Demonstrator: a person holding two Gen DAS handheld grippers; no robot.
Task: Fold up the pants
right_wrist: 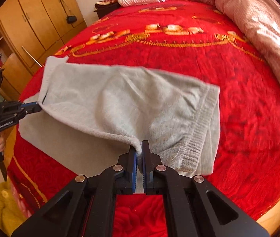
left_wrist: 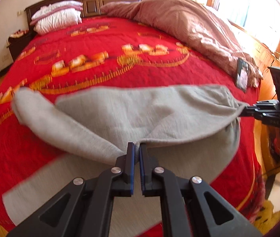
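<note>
Light grey fleece pants [left_wrist: 132,114] lie across the near part of a red bed cover, one layer lifted over another. My left gripper [left_wrist: 137,146] is shut on a pinch of the pants' upper edge. Seen from the left wrist, my right gripper [left_wrist: 245,111] is shut on the far right corner. In the right wrist view the pants [right_wrist: 132,102] hang between both grippers. Here the right gripper [right_wrist: 139,145] pinches the cloth beside the ribbed waistband [right_wrist: 197,144], and the left gripper [right_wrist: 38,107] holds the left corner.
The red patterned blanket [left_wrist: 104,39] covers the bed. A pink duvet [left_wrist: 189,25] is heaped along the right side, pillows [left_wrist: 57,17] at the headboard. A phone [left_wrist: 242,74] lies near the bed's right edge. Wooden wardrobes [right_wrist: 31,19] stand to the left.
</note>
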